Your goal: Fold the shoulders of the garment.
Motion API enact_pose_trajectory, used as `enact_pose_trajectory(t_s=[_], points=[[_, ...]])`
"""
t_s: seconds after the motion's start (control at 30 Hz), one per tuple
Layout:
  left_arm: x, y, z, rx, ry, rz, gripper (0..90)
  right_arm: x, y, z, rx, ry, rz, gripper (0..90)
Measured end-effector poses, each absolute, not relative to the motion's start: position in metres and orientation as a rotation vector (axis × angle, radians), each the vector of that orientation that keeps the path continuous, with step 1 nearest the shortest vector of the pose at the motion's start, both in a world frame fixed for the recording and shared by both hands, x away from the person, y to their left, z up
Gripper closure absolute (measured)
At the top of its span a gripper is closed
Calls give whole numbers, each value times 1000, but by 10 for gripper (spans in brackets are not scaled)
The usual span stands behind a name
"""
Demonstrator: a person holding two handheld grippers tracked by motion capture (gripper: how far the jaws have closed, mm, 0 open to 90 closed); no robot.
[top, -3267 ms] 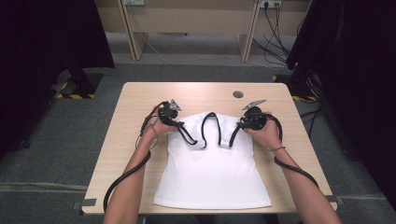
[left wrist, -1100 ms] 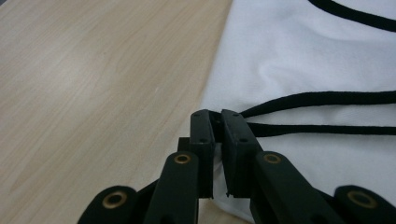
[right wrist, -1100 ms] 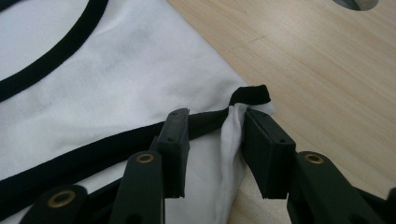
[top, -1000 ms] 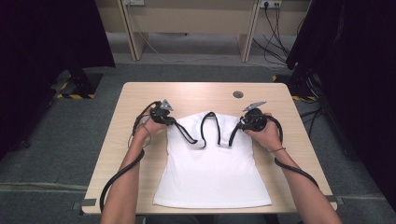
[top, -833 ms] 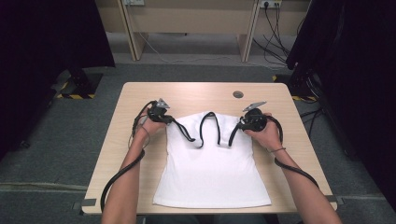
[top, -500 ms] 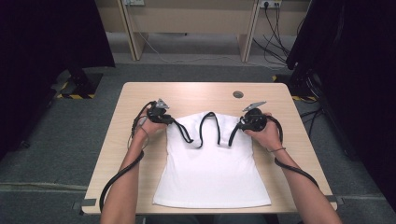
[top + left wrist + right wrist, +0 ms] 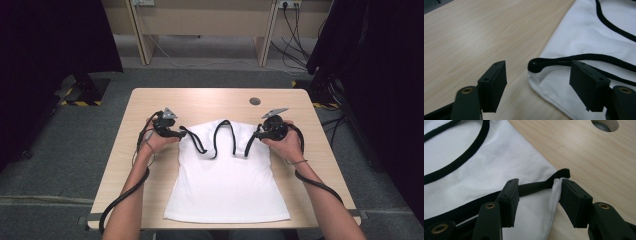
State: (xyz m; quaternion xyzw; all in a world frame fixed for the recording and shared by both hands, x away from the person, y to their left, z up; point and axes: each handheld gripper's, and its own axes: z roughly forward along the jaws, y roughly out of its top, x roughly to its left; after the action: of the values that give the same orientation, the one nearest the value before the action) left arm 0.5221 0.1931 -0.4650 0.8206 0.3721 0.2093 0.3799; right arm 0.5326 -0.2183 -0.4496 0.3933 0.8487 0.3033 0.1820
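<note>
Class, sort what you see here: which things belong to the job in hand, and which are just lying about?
In the job:
white top with black trim
left gripper, jaws open at its strap end
right gripper, jaws around its corner

Just about:
table
table's round hole
floor cables

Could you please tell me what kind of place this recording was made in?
Probably a lab or recording studio: a light wooden table stands on grey carpet, flanked by black curtains, with cables running to a wall socket behind.
</note>
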Motion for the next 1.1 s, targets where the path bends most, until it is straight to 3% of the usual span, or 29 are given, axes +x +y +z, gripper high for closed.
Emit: enact_pose_trajectory(t_s=[0.37,0.7,1.1], points=[[473,204,-458,1945,980,513,190,501,-250,-441,1190,2363,964,285],[449,210,-453,1919,974,570,180,483,-283,-440,1253,2316,1038,253],[443,206,-443,1940,934,599,177,477,-284,-438,1261,2301,1055,243]])
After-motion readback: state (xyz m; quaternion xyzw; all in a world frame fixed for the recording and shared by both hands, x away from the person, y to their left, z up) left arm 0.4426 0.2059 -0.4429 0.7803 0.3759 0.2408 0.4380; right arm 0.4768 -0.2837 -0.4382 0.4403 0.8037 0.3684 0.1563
